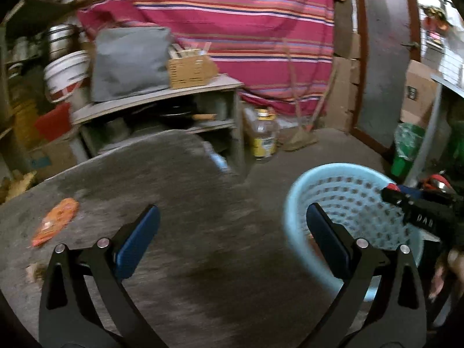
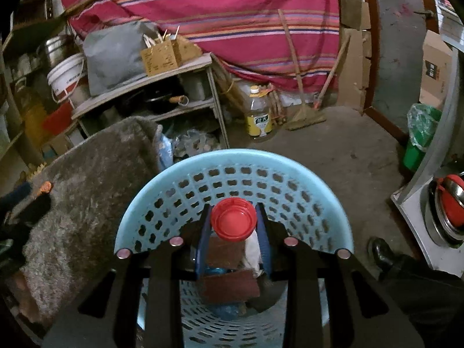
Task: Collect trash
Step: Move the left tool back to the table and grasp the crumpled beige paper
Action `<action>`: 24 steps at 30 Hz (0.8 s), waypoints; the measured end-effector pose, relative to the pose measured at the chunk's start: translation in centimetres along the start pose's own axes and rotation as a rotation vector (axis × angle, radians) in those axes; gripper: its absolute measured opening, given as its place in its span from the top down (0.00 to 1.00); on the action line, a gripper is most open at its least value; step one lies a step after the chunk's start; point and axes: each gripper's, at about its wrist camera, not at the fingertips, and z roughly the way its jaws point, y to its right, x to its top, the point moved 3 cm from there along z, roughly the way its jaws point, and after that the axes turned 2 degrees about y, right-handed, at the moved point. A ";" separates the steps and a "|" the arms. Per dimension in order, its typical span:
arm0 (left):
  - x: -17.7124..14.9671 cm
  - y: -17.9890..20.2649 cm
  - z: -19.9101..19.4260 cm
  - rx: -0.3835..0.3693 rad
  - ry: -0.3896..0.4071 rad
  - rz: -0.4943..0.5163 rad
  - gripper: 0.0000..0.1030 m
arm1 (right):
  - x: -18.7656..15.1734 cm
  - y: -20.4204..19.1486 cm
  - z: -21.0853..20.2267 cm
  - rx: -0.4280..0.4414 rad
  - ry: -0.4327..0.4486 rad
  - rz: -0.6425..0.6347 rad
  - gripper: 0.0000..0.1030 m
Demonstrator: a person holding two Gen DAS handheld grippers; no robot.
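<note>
Left claw: your left claw (image 1: 232, 232) hung wide open over the grey bench (image 1: 179, 203), holding nothing.
Right claw: your right claw (image 2: 233, 223) was clamped on a red-capped bottle (image 2: 233, 222), above the mouth of the light-blue basket (image 2: 232, 159).
Basket: it stood just off the bench's right edge.
Wrapper: an orange wrapper (image 1: 55, 221) lay near the bench's left edge, well apart from both claws.

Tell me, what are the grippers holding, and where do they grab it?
The right gripper clamps a red-capped plastic bottle by its neck, over the light blue perforated plastic basket. The left gripper is open and empty.
</note>
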 end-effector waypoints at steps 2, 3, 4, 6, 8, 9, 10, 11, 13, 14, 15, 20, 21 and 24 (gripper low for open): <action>-0.5 -2.1 -0.7 0.036 0.005 -0.005 0.05 | -0.1 -0.5 0.4 -0.021 -0.009 0.000 0.40; -1.0 -3.8 -1.1 0.062 0.007 -0.008 0.05 | -0.1 -0.8 0.6 -0.028 -0.007 0.003 0.29; -1.4 -5.4 -1.4 0.090 0.006 -0.011 0.05 | -0.1 -1.1 0.5 -0.042 0.006 0.010 0.21; -2.2 -8.3 -1.8 0.136 -0.002 -0.024 0.05 | 0.0 -1.8 0.3 -0.043 0.010 0.007 0.21; -3.2 -11.8 -1.8 0.177 -0.023 -0.053 0.05 | 0.2 -3.0 -0.1 -0.044 0.022 -0.010 0.21; -3.5 -13.2 -1.8 0.191 -0.033 -0.065 0.05 | 0.3 -3.5 -0.3 -0.046 0.028 -0.017 0.20; -4.0 -14.7 -1.7 0.209 -0.044 -0.079 0.05 | 0.4 -4.3 -0.6 -0.049 0.036 -0.028 0.19; -4.5 -16.4 -1.7 0.231 -0.050 -0.099 0.05 | 0.4 -4.8 -0.7 -0.049 0.042 -0.036 0.18; -5.2 -19.0 -1.8 0.258 -0.058 -0.133 0.05 | 0.5 -6.3 -1.0 -0.045 0.056 -0.047 0.18; -5.5 -19.9 -1.8 0.265 -0.059 -0.146 0.05 | 0.5 -7.0 -1.2 -0.040 0.061 -0.049 0.18; -6.0 -21.3 -2.0 0.274 -0.060 -0.166 0.05 | 0.5 -7.9 -1.3 -0.030 0.067 -0.054 0.17; -8.1 -25.2 -2.0 0.308 -0.103 -0.195 0.05 | 0.1 -11.8 -1.6 0.008 0.078 -0.086 0.17; -8.7 -26.0 -1.7 0.318 -0.127 -0.194 0.05 | 0.0 -12.5 -1.5 0.017 0.078 -0.093 0.17; -10.2 -27.5 -0.9 0.335 -0.187 -0.191 0.05 | -0.7 -15.1 -1.5 0.047 0.076 -0.128 0.17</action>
